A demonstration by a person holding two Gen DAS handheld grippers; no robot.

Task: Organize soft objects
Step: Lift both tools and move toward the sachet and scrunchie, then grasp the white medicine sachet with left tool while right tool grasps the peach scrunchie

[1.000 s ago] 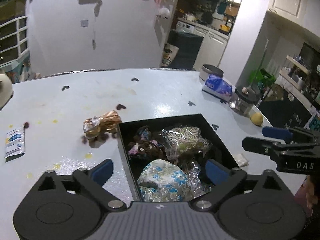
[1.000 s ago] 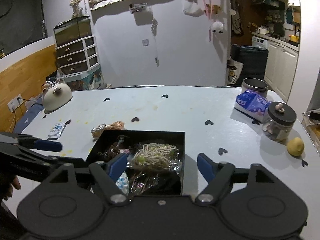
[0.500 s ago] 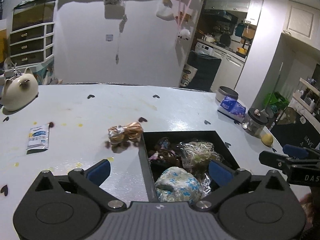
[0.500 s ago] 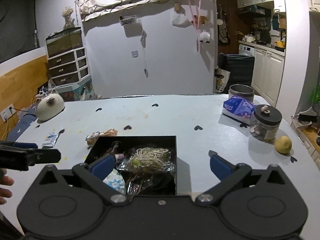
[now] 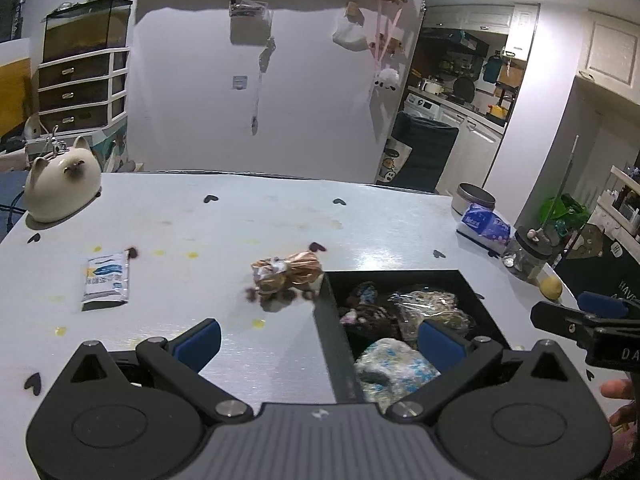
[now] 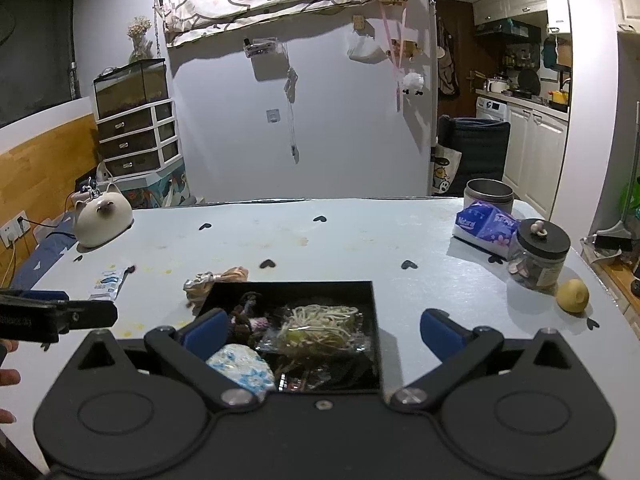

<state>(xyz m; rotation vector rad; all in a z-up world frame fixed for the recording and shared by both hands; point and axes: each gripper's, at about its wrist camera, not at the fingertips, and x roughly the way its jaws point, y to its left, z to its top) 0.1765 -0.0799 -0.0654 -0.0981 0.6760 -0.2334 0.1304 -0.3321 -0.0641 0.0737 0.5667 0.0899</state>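
Note:
A black open box (image 5: 332, 320) (image 6: 370, 292) sits on the pale table near its front edge. It holds a blue-flowered white soft bundle (image 5: 396, 368) (image 6: 240, 368), a clear bag of pale stringy stuff (image 5: 428, 304) (image 6: 320, 324) and dark soft items (image 5: 364, 312). A copper-coloured shiny bundle (image 5: 286, 274) (image 6: 216, 278) lies on the table just left of the box. My left gripper (image 5: 320, 340) is open and empty above the box's left wall. My right gripper (image 6: 320, 328) is open and empty above the box.
A small white sachet (image 5: 106, 276) (image 6: 108, 282) lies at the left. A cat-shaped white pot (image 5: 60, 188) (image 6: 102, 220) stands far left. At the right stand a tissue pack (image 6: 486, 224), a metal tin (image 6: 488, 196), a lidded jar (image 6: 538, 256) and a lemon (image 6: 574, 296).
Both grippers have pulled back and tilted up, away from the box. The box and its contents now sit lower and smaller in both views. Both stay open.

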